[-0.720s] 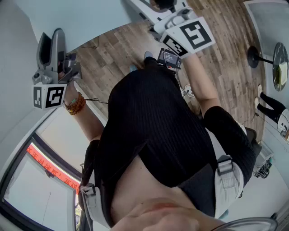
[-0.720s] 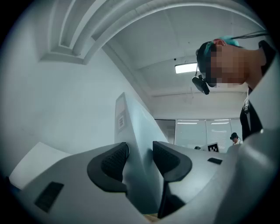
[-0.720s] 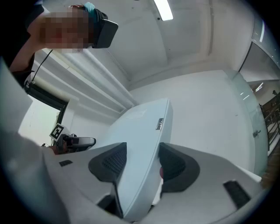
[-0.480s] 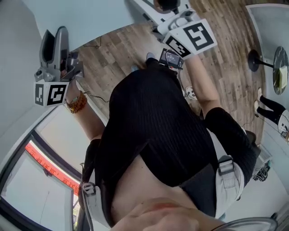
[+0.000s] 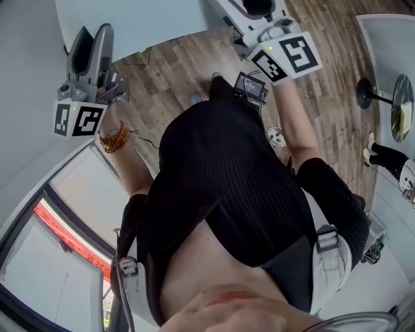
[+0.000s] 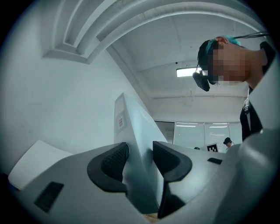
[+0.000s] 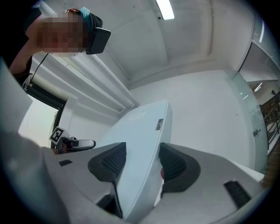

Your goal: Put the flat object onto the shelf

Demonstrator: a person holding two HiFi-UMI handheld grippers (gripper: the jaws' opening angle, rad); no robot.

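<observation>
Fingers (image 6: 114,161) of the left gripper (image 6: 138,154) clamp one edge of the flat object (image 6: 131,127), and the right gripper (image 7: 141,159) is clenched on another edge. It hangs edge-on between both pairs, raised above the wooden floor (image 5: 181,71).

Pale grey flat object (image 7: 140,140), small label, held up, tilted.

Below us we saw a wood-plank floor (image 5: 175,71). At its right side stood a black stand with a round foot (image 5: 365,93), near another person's dark-trousered legs (image 5: 386,154). A red lettered strip (image 5: 65,237) ran along the lower left. Overhead we saw a ceiling light (image 7: 165,8), and far off a glass partition (image 6: 192,133).
</observation>
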